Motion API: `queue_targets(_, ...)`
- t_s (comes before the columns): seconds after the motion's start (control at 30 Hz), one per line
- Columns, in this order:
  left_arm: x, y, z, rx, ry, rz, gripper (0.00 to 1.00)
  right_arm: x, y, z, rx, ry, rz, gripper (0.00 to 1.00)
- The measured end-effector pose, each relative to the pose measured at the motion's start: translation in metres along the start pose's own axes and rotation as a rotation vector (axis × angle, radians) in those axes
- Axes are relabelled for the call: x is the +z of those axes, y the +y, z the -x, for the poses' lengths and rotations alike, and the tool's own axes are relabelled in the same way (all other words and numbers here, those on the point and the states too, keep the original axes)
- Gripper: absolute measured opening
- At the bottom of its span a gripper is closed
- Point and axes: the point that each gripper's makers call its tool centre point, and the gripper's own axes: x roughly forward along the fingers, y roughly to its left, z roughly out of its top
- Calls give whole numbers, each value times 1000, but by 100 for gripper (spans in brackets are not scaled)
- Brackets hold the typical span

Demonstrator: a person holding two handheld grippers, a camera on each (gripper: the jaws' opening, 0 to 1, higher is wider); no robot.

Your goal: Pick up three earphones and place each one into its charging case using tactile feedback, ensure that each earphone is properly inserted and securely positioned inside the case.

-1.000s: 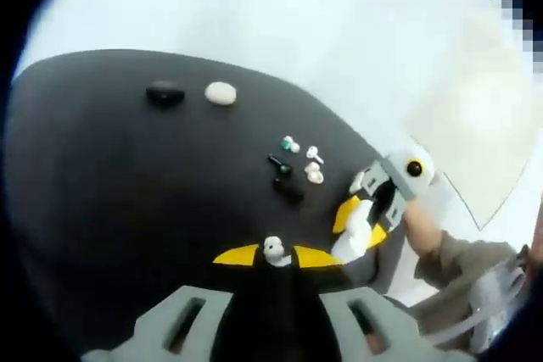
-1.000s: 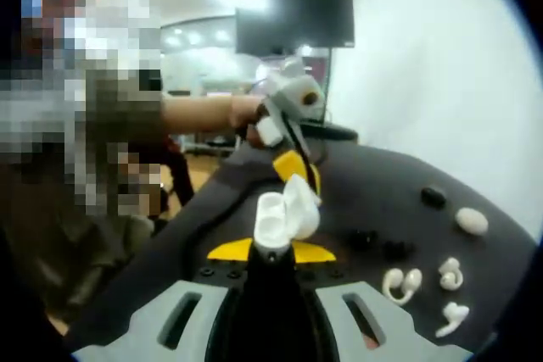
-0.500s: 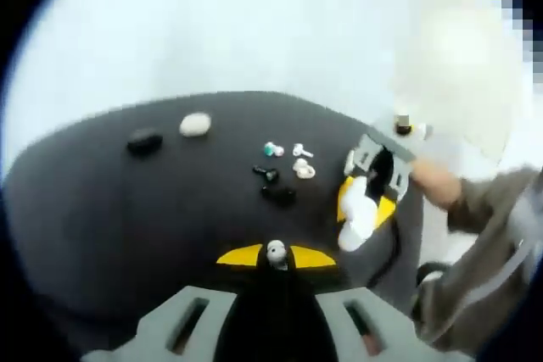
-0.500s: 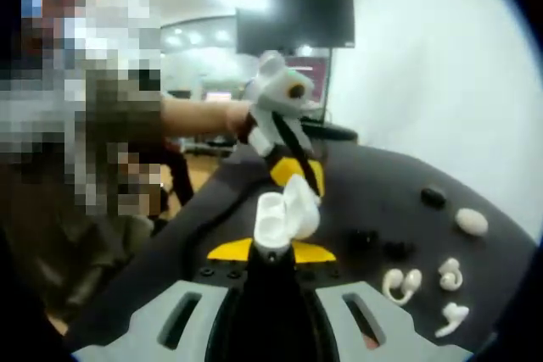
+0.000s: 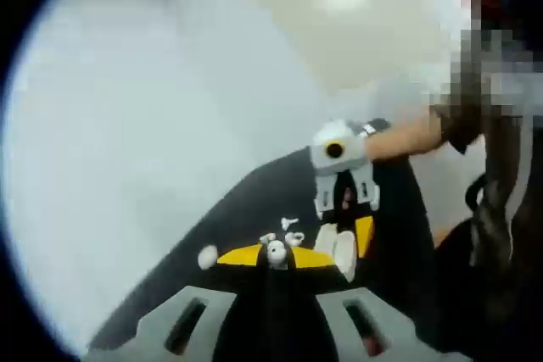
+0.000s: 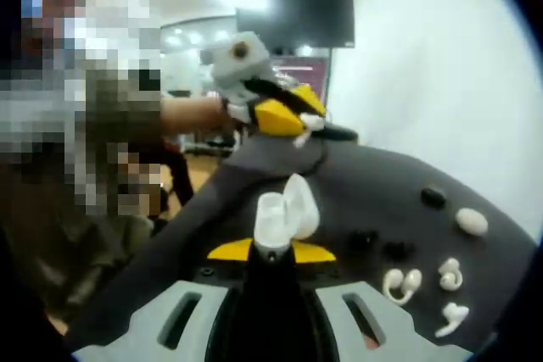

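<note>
A small white earbud sits pinched between the yellow-tipped jaws of the left gripper, right at their tips; in the right gripper view the same gripper hangs high above the table with the earbud's white stem poking out below the yellow pads. The right gripper is closed on an open white flip-lid charging case, held upright at the jaw tips with its lid tilted back to the right; in the left gripper view this gripper comes in from the right, case pointing down, close beside the earbud.

Below lies a round dark grey table. On it, well apart from the jaws, rest a white open-ear earphone, two smaller white earbuds, two black earbuds, a closed black oval case and a closed white oval case.

Behind are a white wall, a dark wall-mounted screen, and the person's bare forearm.
</note>
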Motion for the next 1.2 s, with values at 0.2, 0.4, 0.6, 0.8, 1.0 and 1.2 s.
queue_targets(0.2,7,-18,-8,-67,81,-210,9,0,0,0,1,0,1,17)
queue_targets(0.4,3,-35,-22,-136,147,-348,9,0,0,0,0,0,2,17)
queue_targets(0.6,-15,-46,-27,-184,240,-460,9,0,0,0,-1,0,5,17)
queue_targets(0.8,-22,-53,-30,-209,280,-531,9,0,0,0,-1,1,7,17)
queue_targets(1.0,-23,-56,-32,-220,283,-541,9,0,0,0,-1,0,7,17)
queue_targets(1.2,-23,-58,-31,-232,264,-499,9,0,1,-1,-1,0,9,17)
